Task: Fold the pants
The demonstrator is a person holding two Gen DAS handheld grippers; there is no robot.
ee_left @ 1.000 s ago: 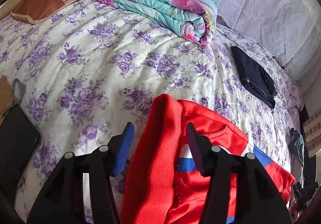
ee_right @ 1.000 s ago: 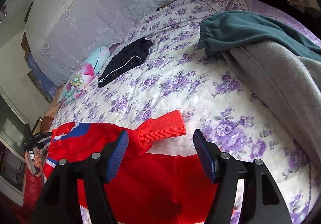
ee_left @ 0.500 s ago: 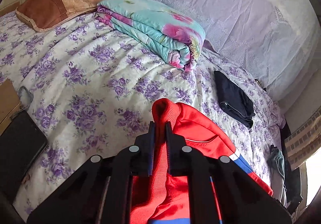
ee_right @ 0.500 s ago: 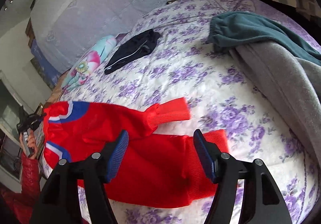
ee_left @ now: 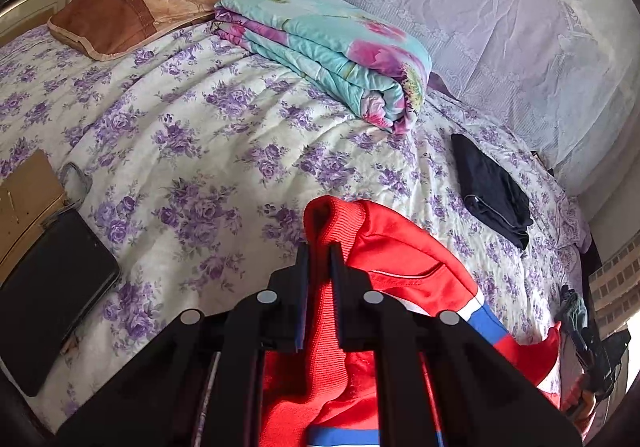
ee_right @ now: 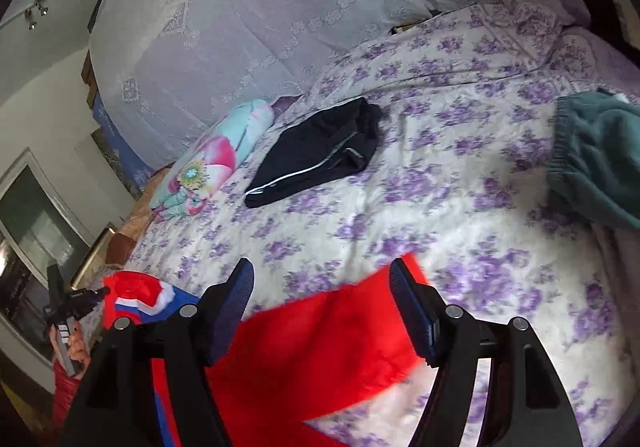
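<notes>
Left gripper (ee_left: pixel 319 247) is pinching the ribbed waistband of the red pants (ee_left: pixel 400 259), lifting that edge off the bed (ee_left: pixel 192 135). Right gripper (ee_right: pixel 320 279) is hanging spread, jaws just widening, over a blurred pant leg without touching it. Between pants and black garment (ee_right: pixel 320 151), bare quilt is lying open. No legible writing.

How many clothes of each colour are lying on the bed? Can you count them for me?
Red: 1, the red pants
Black: 1, the folded black garment
Teal: 1, the teal garment
Total: 3
</notes>
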